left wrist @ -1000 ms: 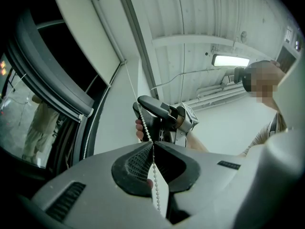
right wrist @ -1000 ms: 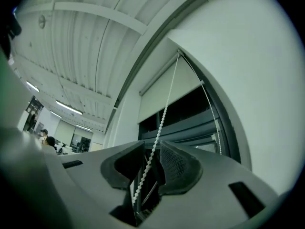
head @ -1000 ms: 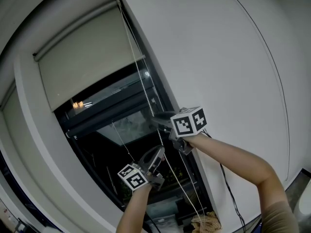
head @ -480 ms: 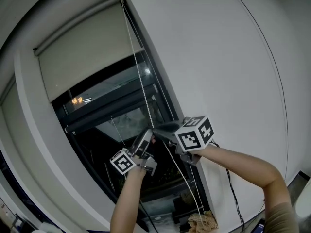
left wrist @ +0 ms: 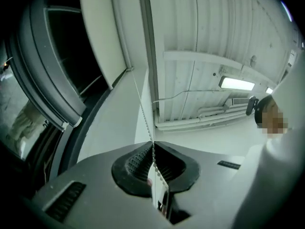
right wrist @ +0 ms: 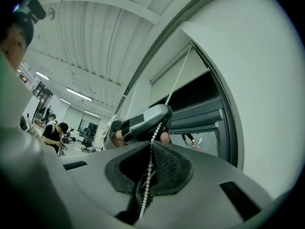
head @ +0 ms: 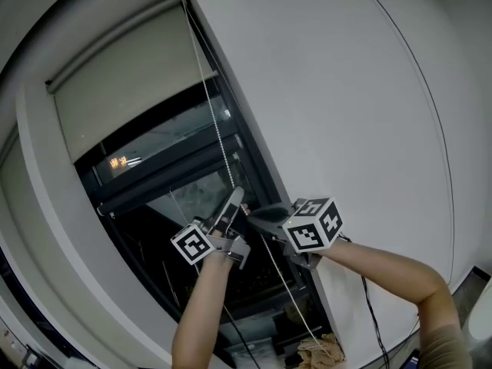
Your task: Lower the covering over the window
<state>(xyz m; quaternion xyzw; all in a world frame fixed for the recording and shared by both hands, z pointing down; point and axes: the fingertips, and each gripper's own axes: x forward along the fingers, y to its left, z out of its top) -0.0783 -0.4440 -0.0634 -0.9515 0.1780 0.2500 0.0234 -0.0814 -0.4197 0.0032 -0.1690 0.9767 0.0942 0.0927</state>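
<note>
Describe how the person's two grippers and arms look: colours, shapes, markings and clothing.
Both the left gripper and the right gripper have smooth grey bodies with tapering fingers lined with black dotted pads. Each carries a white cube printed with black square markers. Both forearms are bare; a tan short sleeve shows on the right arm.

I can read no word, brand or number anywhere. The left cube (head: 192, 246) and the right cube (head: 313, 227) on what I hold bear only black-and-white square markers (patterns, not letters or figures).
</note>
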